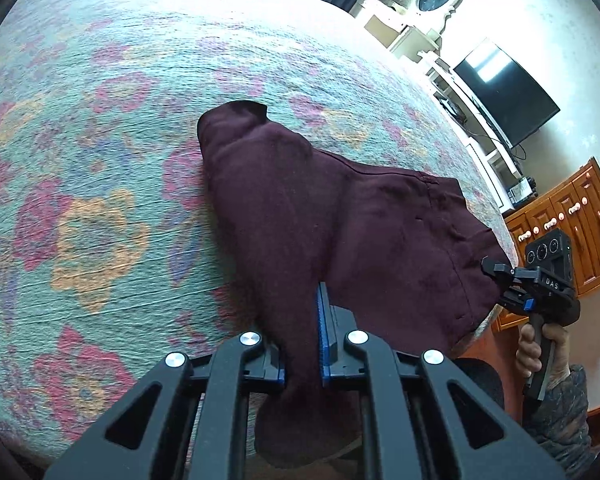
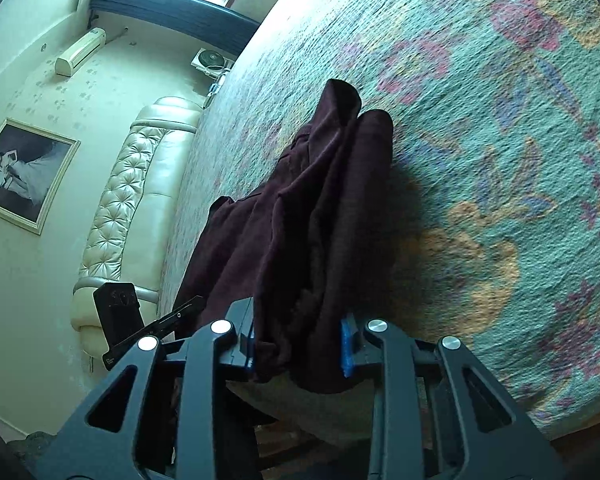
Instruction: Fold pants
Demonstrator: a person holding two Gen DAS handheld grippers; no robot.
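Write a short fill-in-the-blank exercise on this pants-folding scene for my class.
1. The pants are dark ____ in colour.
2. They lie on a ____-patterned bedspread.
3. The left hand-held gripper is ____ on the fabric.
4. On the wall hangs a framed ____.

Missing words: maroon; floral; shut; picture

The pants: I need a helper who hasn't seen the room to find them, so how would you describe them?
Look at the bed covered with the pale green floral blanket. Near its edge lies a single rumpled garment, the pants, pinched at two spots by the left gripper and right gripper. They are plain dark maroon, the only unpatterned cloth there.
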